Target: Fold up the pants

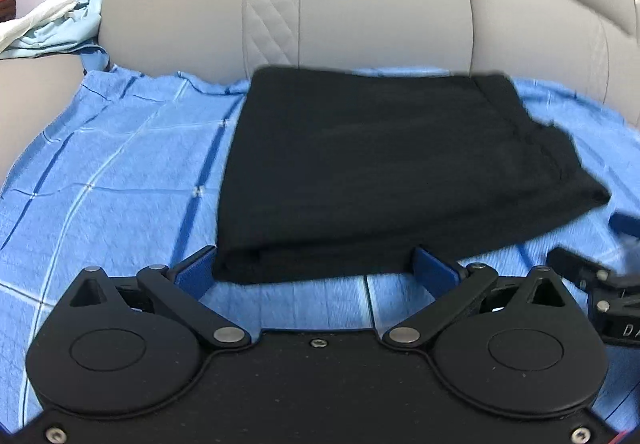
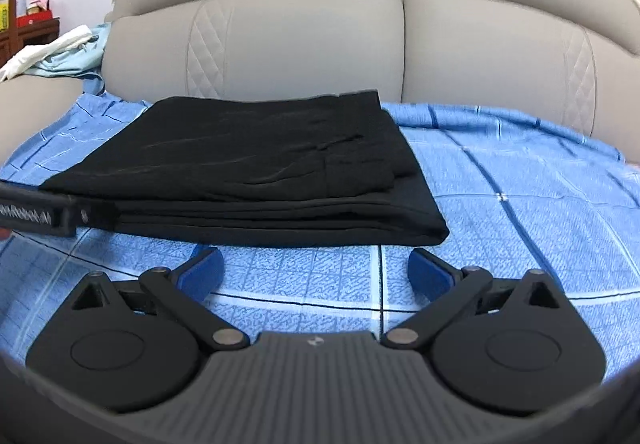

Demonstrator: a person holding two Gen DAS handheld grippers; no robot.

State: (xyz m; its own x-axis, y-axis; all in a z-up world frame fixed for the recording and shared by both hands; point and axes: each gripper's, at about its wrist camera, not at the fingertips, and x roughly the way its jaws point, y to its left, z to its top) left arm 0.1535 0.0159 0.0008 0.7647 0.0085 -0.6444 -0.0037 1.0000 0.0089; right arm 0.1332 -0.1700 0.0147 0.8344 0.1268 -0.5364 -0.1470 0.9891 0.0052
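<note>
Black pants (image 1: pixel 384 171) lie folded in a flat stack on the blue checked sheet (image 1: pixel 120 163), long axis running crosswise before the grey headboard (image 1: pixel 360 3). Directly ahead, the left gripper (image 1: pixel 316 268) is nearer, spread wide with the near folded edge between its fingers. Right gripper (image 2: pixel 316 270) also spread, empty, just short of the stack's right corner.
</note>
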